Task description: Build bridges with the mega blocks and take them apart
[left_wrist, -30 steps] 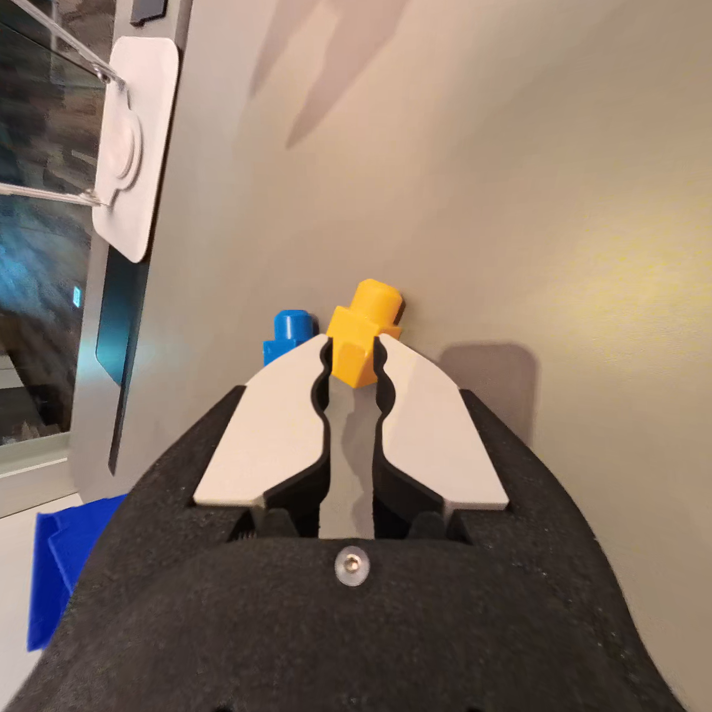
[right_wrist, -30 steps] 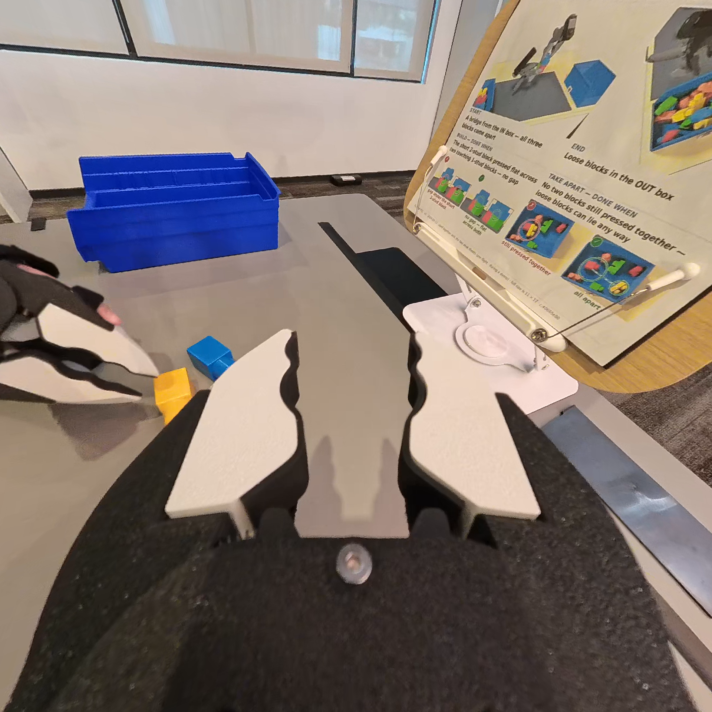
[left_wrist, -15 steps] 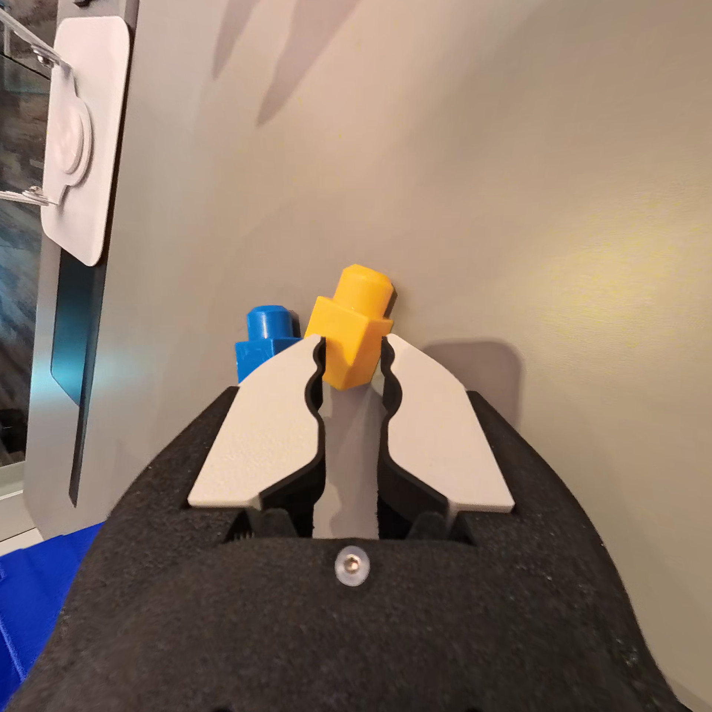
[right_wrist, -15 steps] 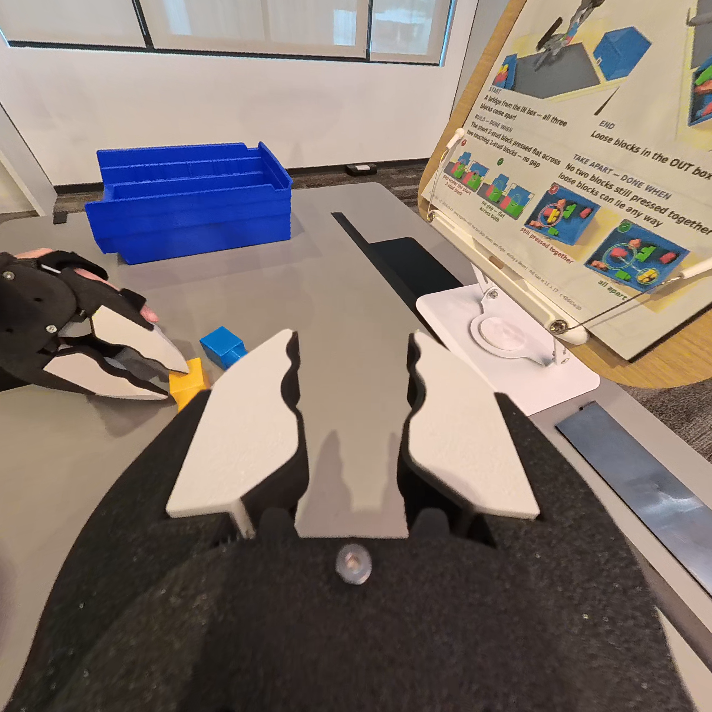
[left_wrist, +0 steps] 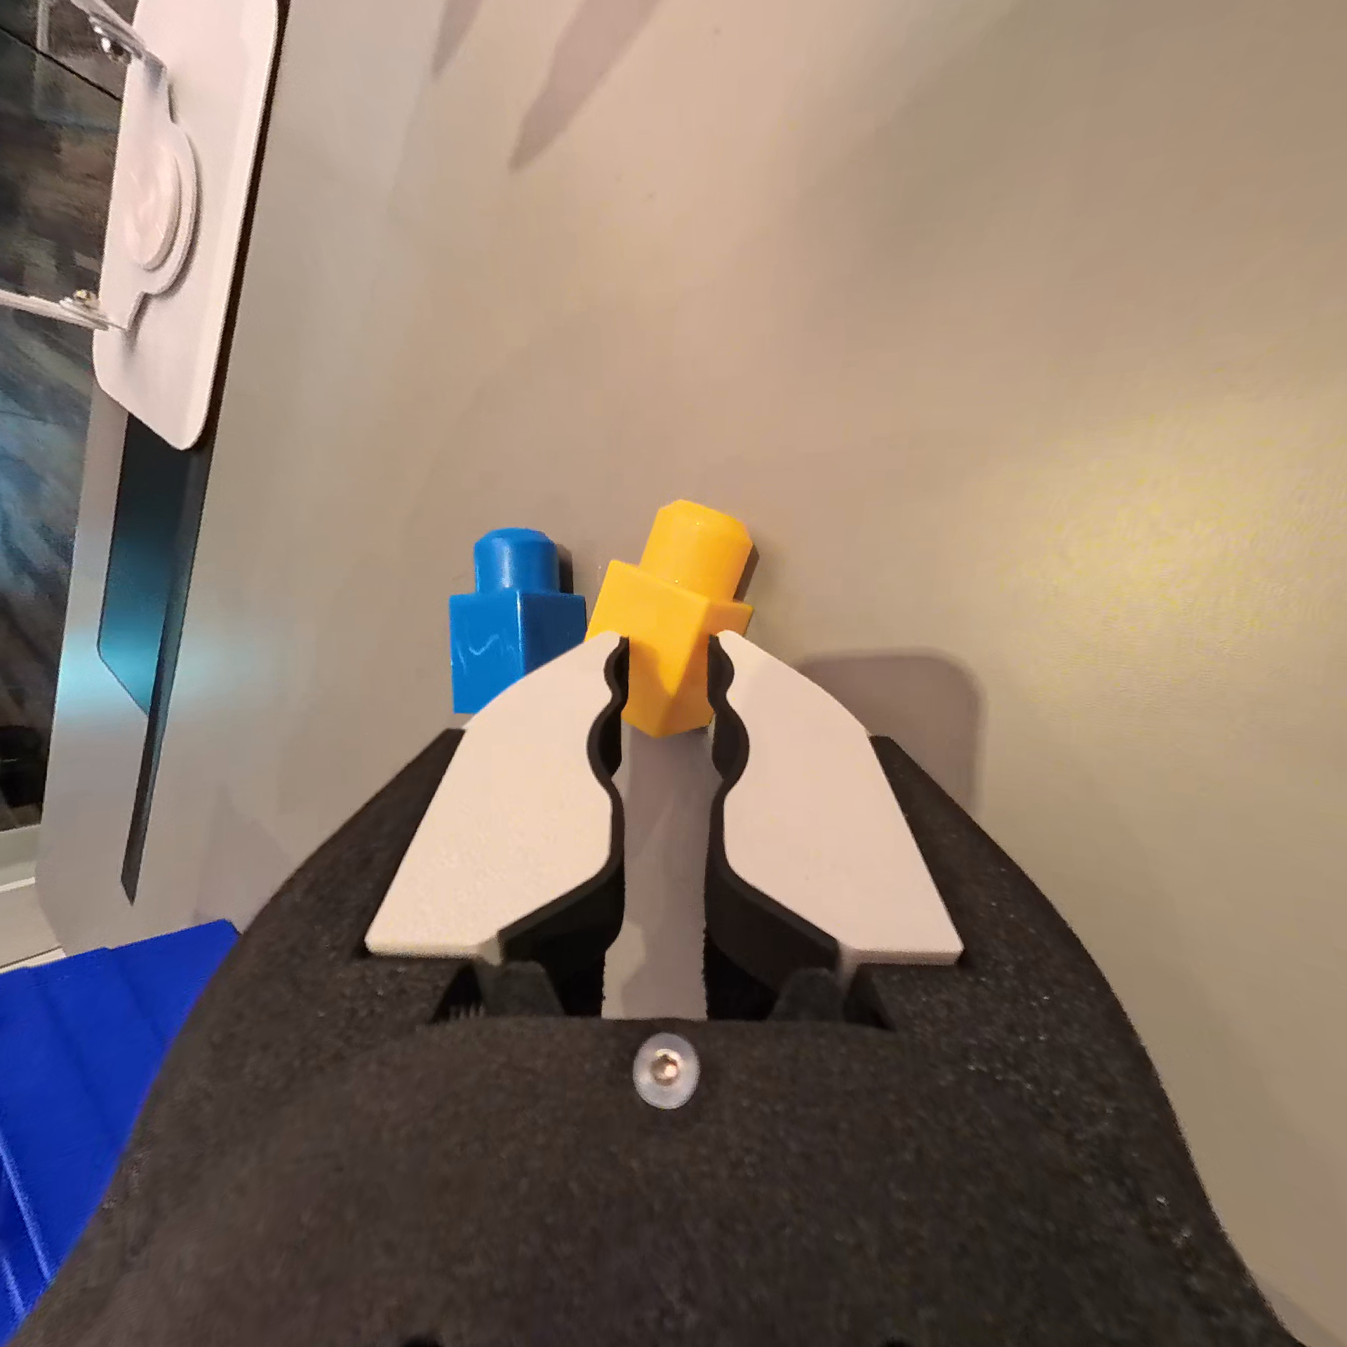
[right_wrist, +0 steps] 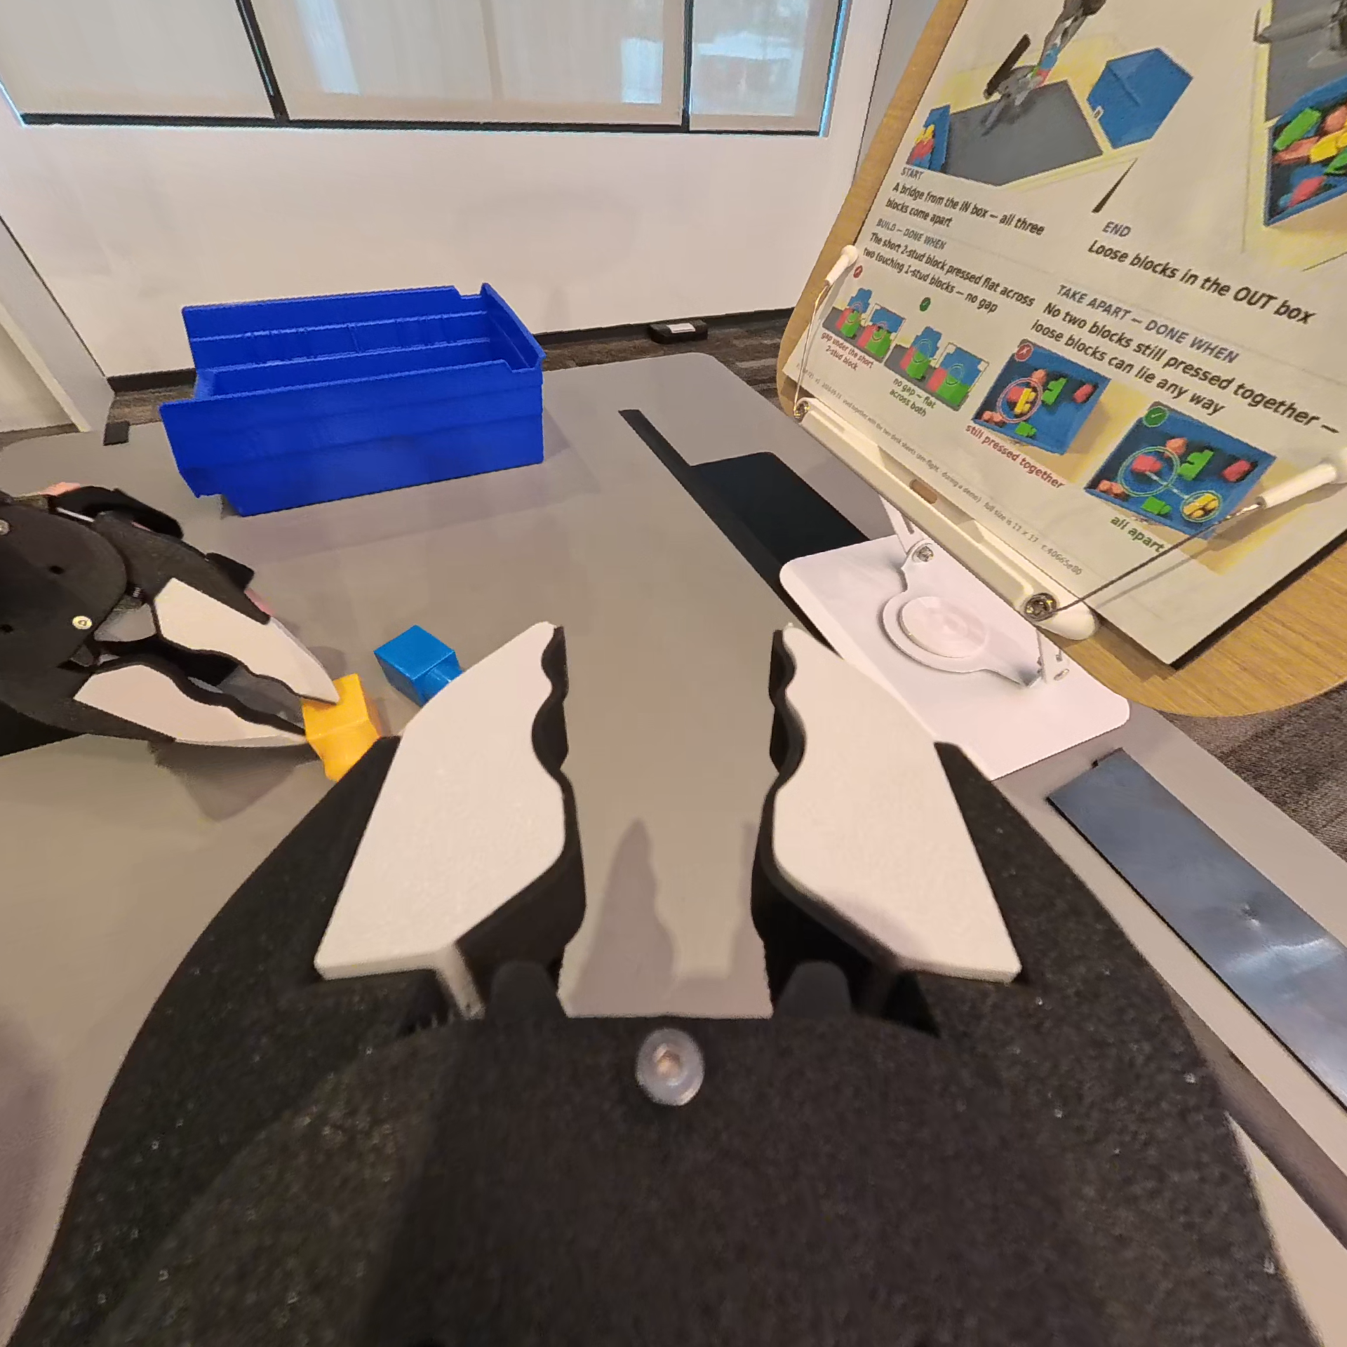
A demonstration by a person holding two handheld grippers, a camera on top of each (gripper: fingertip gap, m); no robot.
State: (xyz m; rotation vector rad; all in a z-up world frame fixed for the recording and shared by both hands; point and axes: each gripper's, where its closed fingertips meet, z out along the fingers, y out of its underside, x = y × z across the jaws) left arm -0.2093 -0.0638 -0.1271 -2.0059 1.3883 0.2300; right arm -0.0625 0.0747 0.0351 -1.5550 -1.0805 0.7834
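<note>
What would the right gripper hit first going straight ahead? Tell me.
Nothing close: the right gripper is open over bare table, its line passing between the blue bin and the stand. Depth beyond is unclear.

Your left gripper (left_wrist: 667, 641) has matt pale plastic fingers (left_wrist: 525, 787) in rough black foam. The yellow block (left_wrist: 670, 627) and blue block (left_wrist: 510, 619) are smooth, slightly glossy plastic. The table (right_wrist: 641, 554) is matt grey; near its far edge, the blue bin (right_wrist: 357, 408) looks ribbed plastic.
</note>
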